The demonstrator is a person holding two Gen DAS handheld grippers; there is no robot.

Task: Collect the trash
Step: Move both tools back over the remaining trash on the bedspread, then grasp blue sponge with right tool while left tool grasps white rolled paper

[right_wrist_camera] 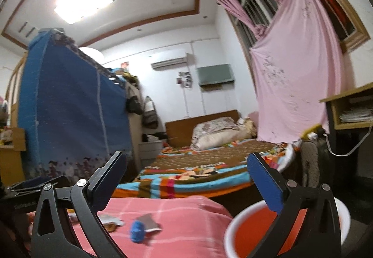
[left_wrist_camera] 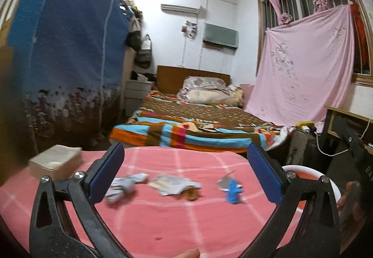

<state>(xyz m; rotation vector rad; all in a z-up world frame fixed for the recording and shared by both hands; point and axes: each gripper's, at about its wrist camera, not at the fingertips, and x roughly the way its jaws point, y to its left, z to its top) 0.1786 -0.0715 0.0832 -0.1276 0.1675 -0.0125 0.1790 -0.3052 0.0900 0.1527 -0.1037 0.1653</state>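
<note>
Several bits of trash lie on a pink checked tablecloth point(left_wrist_camera: 163, 223): a crumpled grey-white wrapper point(left_wrist_camera: 126, 185), a flattened paper wrapper point(left_wrist_camera: 174, 184) with a brown scrap point(left_wrist_camera: 191, 195) at its edge, and a blue crumpled piece point(left_wrist_camera: 233, 191) beside a silver wrapper point(left_wrist_camera: 224, 180). My left gripper point(left_wrist_camera: 186, 164) is open above them, with nothing between its blue pads. My right gripper point(right_wrist_camera: 187, 171) is open too and empty, and points level over the table's right end. The blue piece point(right_wrist_camera: 137, 231) and the silver wrapper point(right_wrist_camera: 150, 223) lie below it, to the left. A white basin with a red inside point(right_wrist_camera: 229, 227) stands at the lower right.
A thick book or box point(left_wrist_camera: 54, 160) rests at the table's far left. The basin point(left_wrist_camera: 300, 167) sits past the table's right edge. Behind the table is a bed with a striped cover point(left_wrist_camera: 186, 132), with a blue fabric wardrobe point(left_wrist_camera: 70, 48) to the left and a desk point(right_wrist_camera: 349, 109) to the right.
</note>
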